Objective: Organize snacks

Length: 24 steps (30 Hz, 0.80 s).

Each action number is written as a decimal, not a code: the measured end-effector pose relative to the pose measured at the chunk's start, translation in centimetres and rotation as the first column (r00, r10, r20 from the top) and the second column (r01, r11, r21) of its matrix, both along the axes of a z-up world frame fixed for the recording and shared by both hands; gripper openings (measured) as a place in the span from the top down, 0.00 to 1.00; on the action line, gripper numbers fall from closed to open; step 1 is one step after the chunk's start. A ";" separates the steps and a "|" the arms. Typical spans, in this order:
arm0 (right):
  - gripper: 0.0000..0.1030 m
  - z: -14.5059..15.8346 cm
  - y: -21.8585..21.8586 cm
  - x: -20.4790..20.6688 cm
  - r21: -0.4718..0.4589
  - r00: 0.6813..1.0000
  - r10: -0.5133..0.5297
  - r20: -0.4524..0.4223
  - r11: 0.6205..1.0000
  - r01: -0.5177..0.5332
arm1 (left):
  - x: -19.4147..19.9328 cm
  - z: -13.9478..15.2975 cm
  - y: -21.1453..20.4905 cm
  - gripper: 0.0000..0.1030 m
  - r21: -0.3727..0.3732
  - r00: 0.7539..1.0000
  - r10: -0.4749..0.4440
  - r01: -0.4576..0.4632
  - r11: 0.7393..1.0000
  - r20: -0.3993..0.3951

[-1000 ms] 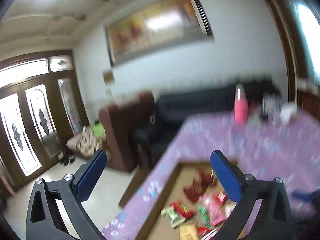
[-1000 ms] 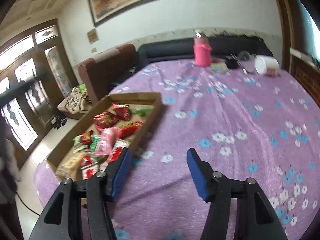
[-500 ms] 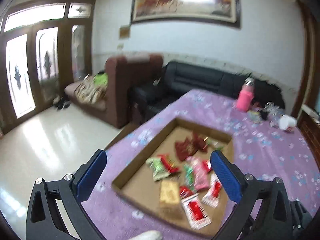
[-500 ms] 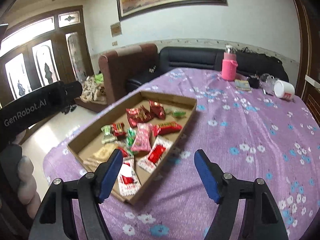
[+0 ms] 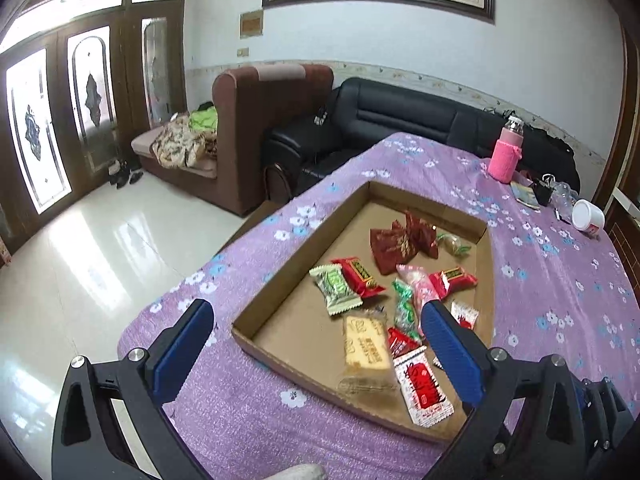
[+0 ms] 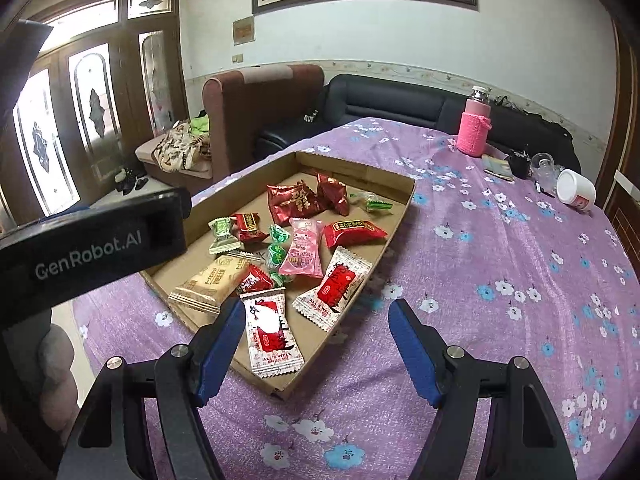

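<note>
A shallow cardboard tray (image 5: 304, 264) (image 6: 400, 216) lies on the purple flowered tablecloth and holds several wrapped snacks. Among them are dark red pouches (image 6: 298, 200), a pink packet (image 6: 304, 252), a tan biscuit pack (image 5: 366, 344) and a red-and-white packet (image 6: 270, 330). My left gripper (image 5: 316, 312) hovers open over the tray's near corner, with nothing between its blue pads. My right gripper (image 6: 316, 308) is open and empty above the tray's near right corner, the red-and-white packet just beyond its left finger. The left gripper's black body (image 6: 92, 248) fills the left of the right wrist view.
A pink bottle (image 6: 474, 128), a white cup on its side (image 6: 576, 192) and small clutter stand at the table's far end. A black sofa (image 5: 400, 120) and a brown armchair (image 5: 264, 128) stand behind. The table edge (image 5: 168, 304) drops to a tiled floor on the left.
The left view swung down from the room onto the tray and came closer. The right gripper's jaws widened and it slid left, so the tray now lies in front of it.
</note>
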State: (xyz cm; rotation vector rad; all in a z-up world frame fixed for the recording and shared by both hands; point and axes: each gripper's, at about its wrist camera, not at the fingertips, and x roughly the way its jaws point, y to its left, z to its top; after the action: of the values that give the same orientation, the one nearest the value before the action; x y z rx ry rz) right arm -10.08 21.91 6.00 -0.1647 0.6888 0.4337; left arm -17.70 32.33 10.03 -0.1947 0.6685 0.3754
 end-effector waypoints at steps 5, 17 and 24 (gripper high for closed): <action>0.24 -0.3 0.1 0.3 -0.008 1.000 -0.006 -0.013 1.000 0.006 | 0.1 -0.5 0.2 0.00 -0.012 1.000 -0.003 0.003 1.000 -0.011; 0.24 -0.9 0.4 0.5 -0.021 0.999 -0.005 -0.032 1.000 0.005 | 0.5 -0.9 -0.3 0.00 -0.026 0.999 -0.020 0.019 0.999 -0.035; 0.24 -1.0 0.4 0.6 -0.021 0.999 -0.002 -0.039 1.000 0.001 | 0.6 -1.2 -0.3 0.00 -0.034 0.999 -0.023 0.022 0.999 -0.044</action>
State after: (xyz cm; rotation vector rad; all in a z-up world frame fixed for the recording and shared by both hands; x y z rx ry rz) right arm -9.53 22.29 5.00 -0.1755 0.7318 0.4291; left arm -17.10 32.00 8.87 -0.2112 0.7203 0.3479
